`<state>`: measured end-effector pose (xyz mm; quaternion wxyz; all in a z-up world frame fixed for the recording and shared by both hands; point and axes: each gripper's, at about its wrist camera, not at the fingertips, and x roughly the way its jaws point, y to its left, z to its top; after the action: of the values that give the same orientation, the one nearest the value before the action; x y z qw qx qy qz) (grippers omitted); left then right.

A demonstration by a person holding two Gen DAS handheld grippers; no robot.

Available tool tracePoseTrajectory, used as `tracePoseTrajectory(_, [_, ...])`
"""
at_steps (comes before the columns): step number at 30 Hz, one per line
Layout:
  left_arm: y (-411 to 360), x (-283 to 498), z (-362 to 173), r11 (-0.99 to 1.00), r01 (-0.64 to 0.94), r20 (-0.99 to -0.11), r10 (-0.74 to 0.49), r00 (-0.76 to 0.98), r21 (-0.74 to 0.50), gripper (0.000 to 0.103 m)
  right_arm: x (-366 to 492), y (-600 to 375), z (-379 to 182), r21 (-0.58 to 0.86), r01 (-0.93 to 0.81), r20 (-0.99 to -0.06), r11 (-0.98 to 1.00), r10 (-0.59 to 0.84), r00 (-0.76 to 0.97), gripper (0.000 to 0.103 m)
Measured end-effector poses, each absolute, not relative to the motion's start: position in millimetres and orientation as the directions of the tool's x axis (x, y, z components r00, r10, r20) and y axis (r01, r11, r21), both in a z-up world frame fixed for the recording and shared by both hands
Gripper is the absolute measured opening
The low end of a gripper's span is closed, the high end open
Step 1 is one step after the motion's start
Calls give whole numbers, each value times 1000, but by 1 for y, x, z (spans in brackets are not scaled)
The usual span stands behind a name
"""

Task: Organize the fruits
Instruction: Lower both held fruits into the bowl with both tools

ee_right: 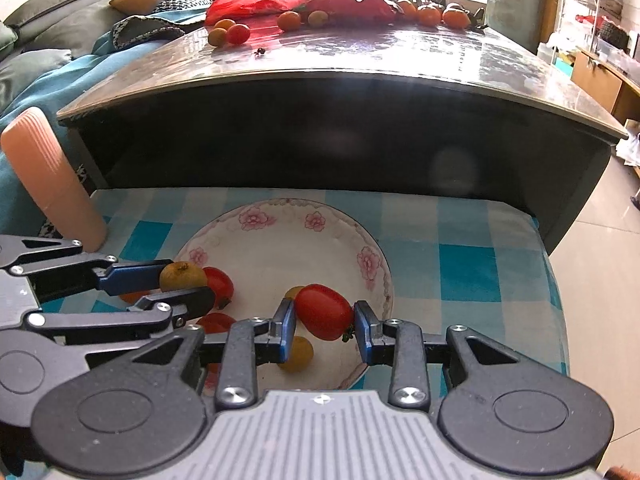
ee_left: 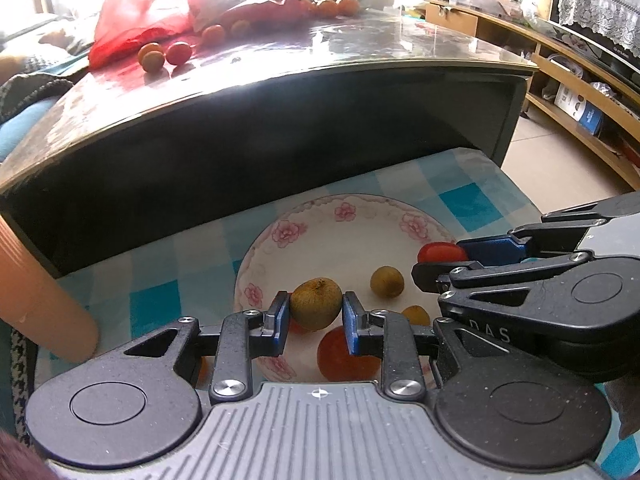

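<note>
Left gripper point(ee_left: 316, 312) clamping brown fruit point(ee_left: 316, 303) over plate point(ee_left: 320, 220)

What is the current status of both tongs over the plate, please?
Left tongs shut on brown fruit. Right tongs shut on red tomato. Both above floral plate. Nothing in the way.

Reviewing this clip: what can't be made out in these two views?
- Left wrist view: the near part of the plate and an orange fruit on it are hidden behind the left claw.
- Right wrist view: a yellow fruit is partly hidden by the right claw.
- Both views: the far tabletop fruits are blurred by glare.
</note>
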<state>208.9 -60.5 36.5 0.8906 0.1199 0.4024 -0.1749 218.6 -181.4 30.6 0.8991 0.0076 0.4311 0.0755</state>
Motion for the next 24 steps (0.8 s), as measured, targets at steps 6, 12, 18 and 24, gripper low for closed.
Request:
tracePoseTrajectory(6, [-59,220,30,918,392,-766,-205,610,65,34,229,-181,23,102,-124,-775,987,157,612,47])
tracePoseTrajectory(12, [-57,229,23,923,382,-778,-207,593,45,34,238,-182,14,129,-115,-778,985,172,604,47])
tracePoseTrajectory(18, [-54,235,17,928,372,-791,-216,572,16,34,244,-184,7,152,-106,-785,983,185,592,47])
tracePoseTrajectory(24, [-51,238,17,932,361,-796,-239,556,-27,34,247,-186,4,170,-95,-787,981,193,585,47])
